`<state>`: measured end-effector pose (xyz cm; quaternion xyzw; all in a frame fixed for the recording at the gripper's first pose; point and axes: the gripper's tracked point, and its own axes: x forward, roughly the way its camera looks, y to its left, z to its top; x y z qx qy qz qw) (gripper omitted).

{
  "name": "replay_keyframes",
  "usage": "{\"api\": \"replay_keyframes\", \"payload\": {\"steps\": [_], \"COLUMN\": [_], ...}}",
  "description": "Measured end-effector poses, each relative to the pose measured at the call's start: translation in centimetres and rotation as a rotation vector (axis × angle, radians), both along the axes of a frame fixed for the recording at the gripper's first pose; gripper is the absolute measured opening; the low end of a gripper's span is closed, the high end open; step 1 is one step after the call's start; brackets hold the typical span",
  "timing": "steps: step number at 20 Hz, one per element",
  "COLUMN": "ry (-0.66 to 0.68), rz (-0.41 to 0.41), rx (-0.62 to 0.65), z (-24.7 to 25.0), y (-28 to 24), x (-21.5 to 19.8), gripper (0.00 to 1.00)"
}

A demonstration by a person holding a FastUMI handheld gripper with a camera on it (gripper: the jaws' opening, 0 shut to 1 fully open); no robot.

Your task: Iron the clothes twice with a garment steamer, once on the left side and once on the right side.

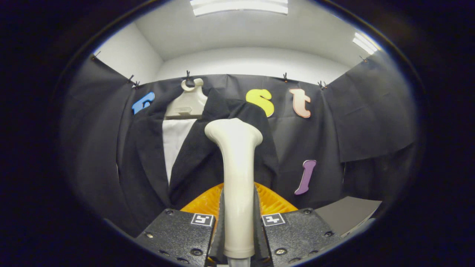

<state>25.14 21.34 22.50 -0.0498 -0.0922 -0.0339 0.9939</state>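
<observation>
Claw (238, 222) closed on steamer (235, 174); both fingers press its cream handle, one on each side. Steamer stands upright between fingers, flared head up. Beyond it, dark jacket (148, 163) over white shirt (176, 142) hangs on cream hanger (189, 102) against booth wall. Orange ridged piece (272, 202) sits just behind fingers. Grey worktop (345, 215) to the right.

The steamer (237, 178) is smooth, glossy plastic, the jacket (148, 167) matt woven cloth, and the hanger (189, 102) smooth plastic.
</observation>
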Motion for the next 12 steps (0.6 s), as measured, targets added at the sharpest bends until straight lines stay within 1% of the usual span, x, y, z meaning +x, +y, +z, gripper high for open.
{"api": "replay_keyframes", "payload": {"steps": [7, 12], "ry": [0.08, 0.155], "rz": [-0.031, -0.036], "rx": [-0.021, -0.043], "z": [-5.1, -9.1], "y": [0.0, 0.1], "x": [-2.4, -3.2], "gripper": [0.34, 0.34]}}
